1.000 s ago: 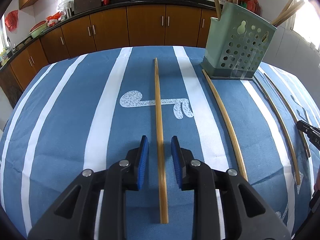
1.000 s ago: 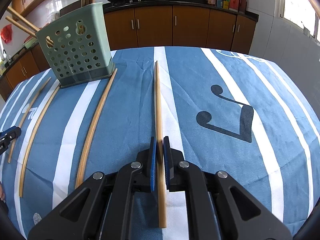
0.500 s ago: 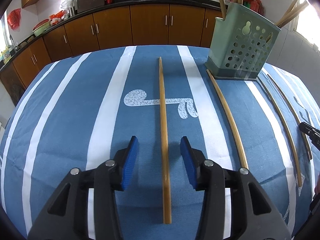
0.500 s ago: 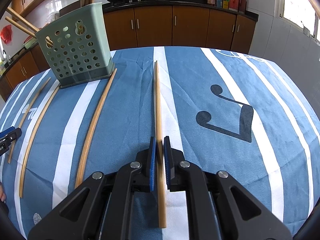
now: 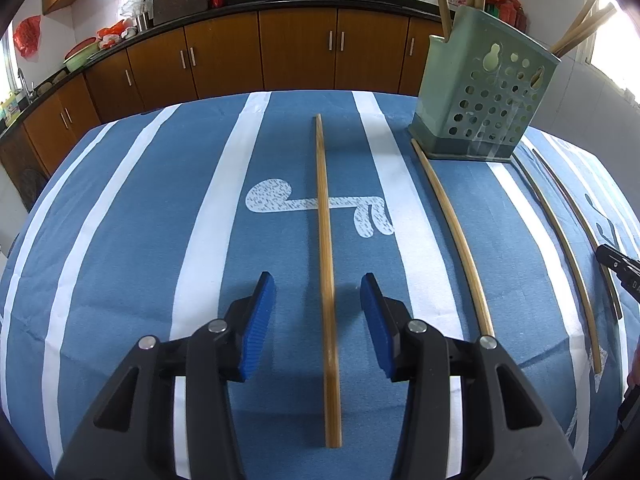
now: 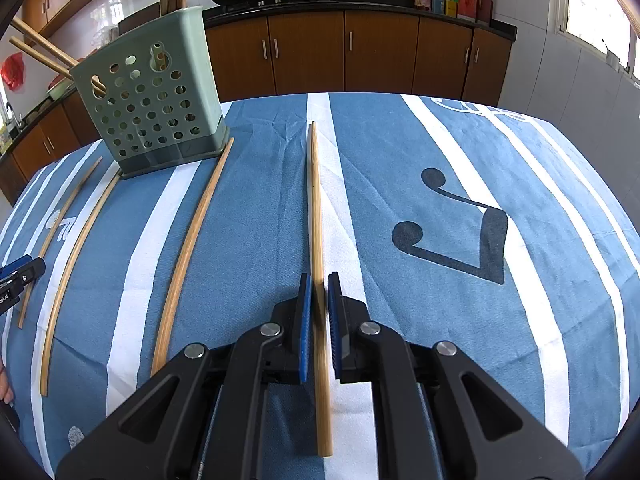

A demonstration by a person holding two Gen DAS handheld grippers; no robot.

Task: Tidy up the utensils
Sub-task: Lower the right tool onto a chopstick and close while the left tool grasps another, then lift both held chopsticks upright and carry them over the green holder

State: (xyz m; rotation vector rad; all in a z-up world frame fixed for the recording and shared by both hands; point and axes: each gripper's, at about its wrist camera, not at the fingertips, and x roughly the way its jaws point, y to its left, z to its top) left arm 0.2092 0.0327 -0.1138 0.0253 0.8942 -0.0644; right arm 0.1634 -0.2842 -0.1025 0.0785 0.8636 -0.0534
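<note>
Left wrist view: left gripper (image 5: 318,302) released, blue pads wider apart than a second ago; a chopstick (image 5: 325,256) lies untouched between them on the striped tablecloth (image 5: 132,240). Green utensil holder (image 5: 484,96) far right. Right wrist view: right gripper (image 6: 319,312) clenched on a chopstick (image 6: 317,216), unchanged. Lettering at left edge cut off, unreadable.

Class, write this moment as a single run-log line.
left gripper: open, chopstick between | right gripper: shut on chopstick | holder: upright on table
</note>
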